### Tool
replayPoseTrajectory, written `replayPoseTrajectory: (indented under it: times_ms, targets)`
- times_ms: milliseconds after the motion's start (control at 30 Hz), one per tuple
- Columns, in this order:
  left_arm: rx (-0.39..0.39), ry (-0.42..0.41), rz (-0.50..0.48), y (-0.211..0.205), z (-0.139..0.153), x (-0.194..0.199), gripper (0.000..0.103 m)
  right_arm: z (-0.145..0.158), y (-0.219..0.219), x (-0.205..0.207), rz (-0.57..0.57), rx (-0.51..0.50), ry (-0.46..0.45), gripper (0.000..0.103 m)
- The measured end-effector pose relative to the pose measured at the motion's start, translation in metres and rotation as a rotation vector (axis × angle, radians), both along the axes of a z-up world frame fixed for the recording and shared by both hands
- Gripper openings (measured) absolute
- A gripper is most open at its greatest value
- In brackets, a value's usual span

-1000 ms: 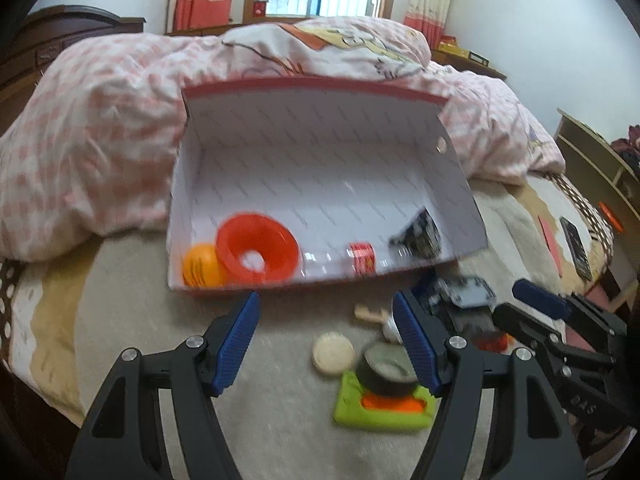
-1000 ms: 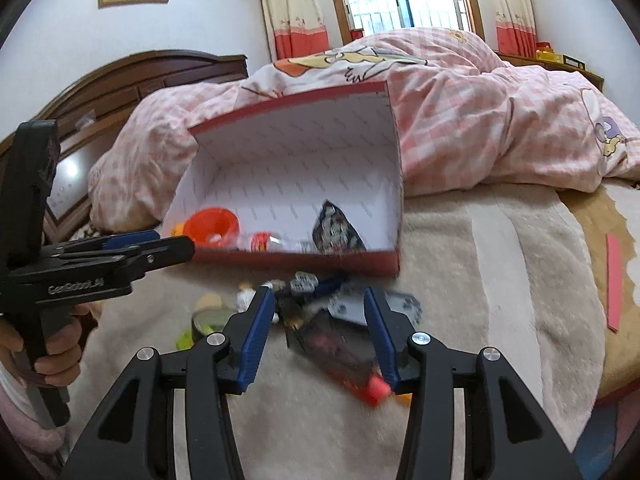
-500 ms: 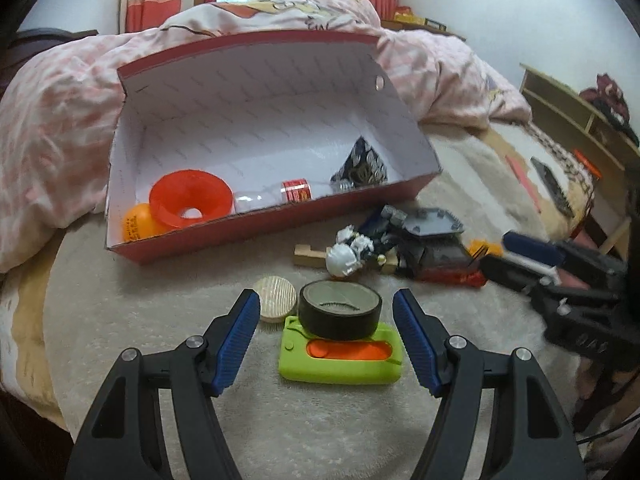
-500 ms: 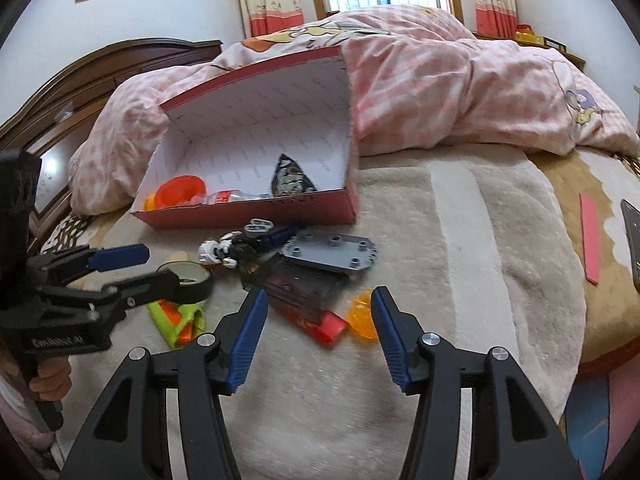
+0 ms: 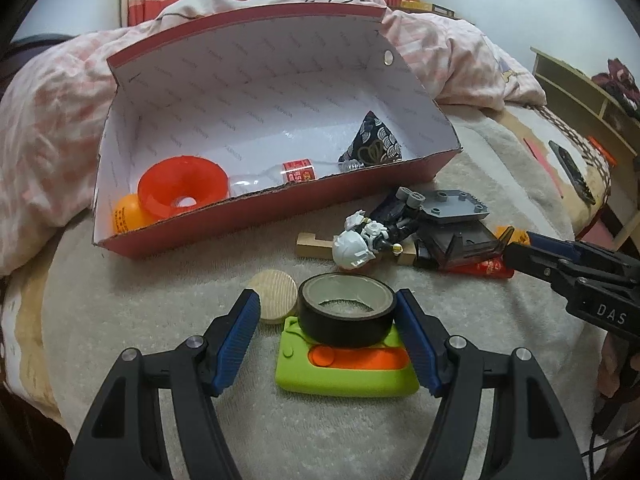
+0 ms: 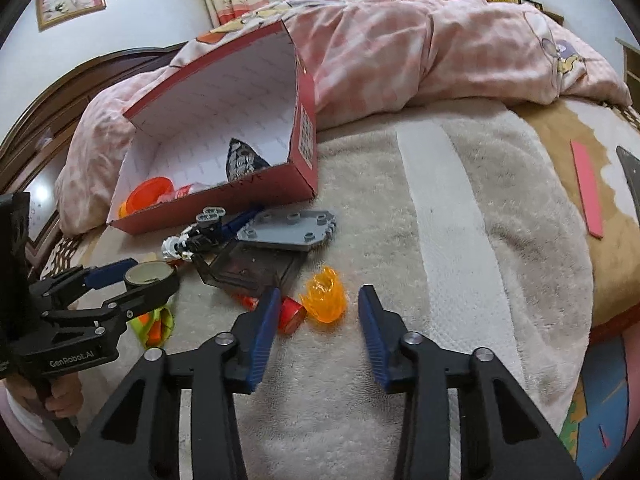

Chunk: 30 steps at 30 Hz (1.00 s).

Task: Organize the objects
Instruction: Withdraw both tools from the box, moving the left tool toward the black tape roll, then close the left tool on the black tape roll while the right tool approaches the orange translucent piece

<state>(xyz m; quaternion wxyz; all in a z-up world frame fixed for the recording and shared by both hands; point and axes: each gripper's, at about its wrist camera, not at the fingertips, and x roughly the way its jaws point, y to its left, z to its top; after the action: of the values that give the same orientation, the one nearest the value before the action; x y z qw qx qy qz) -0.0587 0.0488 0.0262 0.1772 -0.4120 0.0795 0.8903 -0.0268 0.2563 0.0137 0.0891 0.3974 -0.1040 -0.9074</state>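
Observation:
A black tape roll [image 5: 346,312] lies on a green case [image 5: 344,372] on the beige blanket. My left gripper [image 5: 326,304] stands open around the roll, its right pad close beside it and its left pad apart from it. In the right wrist view the left gripper [image 6: 132,280] shows the same way around the tape roll [image 6: 150,274]. My right gripper [image 6: 318,300] is closing with a clear orange flame piece [image 6: 324,304] between its jaws; the pads do not press it. A red cap [image 6: 292,314] sits by the right gripper's left finger.
A red box [image 5: 280,216] with a white inside lies open behind, holding an orange funnel [image 5: 182,192], an orange ball, a bottle and a dark pouch [image 5: 372,144]. A toy figure [image 5: 356,244], wooden block, grey plate [image 6: 288,230], dark clear piece and round disc [image 5: 274,296] lie before it. Pink quilt behind.
Both grippers came down toward the blanket. The left one now straddles the tape roll. The right one has reached the orange flame piece and its jaws have narrowed.

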Motion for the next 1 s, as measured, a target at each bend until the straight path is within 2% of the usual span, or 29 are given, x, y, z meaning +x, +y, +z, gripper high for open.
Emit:
replayPoseTrajectory:
  times_ms: [67, 133, 233, 533, 567, 633, 1000]
  targets:
    - [-0.011, 0.017, -0.008, 0.002, 0.0, 0.001, 0.067, -0.002, 0.0, -0.001, -0.001, -0.002, -0.007, 0.04]
    - [-0.014, 0.026, -0.017, 0.004, 0.0, 0.002, 0.057, -0.003, 0.001, -0.002, -0.001, -0.012, -0.011, 0.04]
    - [-0.013, 0.032, -0.03, 0.006, 0.0, 0.004, 0.048, -0.005, 0.002, -0.003, -0.002, -0.029, -0.014, 0.04]
    - [0.018, 0.034, -0.008, -0.002, 0.004, 0.004, 0.048, -0.006, 0.002, -0.002, -0.005, -0.02, -0.006, 0.039]
    - [0.021, 0.036, -0.005, -0.003, 0.005, 0.004, 0.048, -0.005, 0.002, -0.002, -0.001, -0.021, -0.005, 0.037]
    - [0.024, 0.039, -0.003, -0.004, 0.006, 0.005, 0.048, -0.003, 0.001, -0.002, 0.008, -0.024, 0.004, 0.023]
    - [0.048, 0.062, 0.007, -0.01, 0.014, 0.008, 0.048, 0.012, -0.013, 0.009, 0.021, 0.04, 0.067, 0.022]
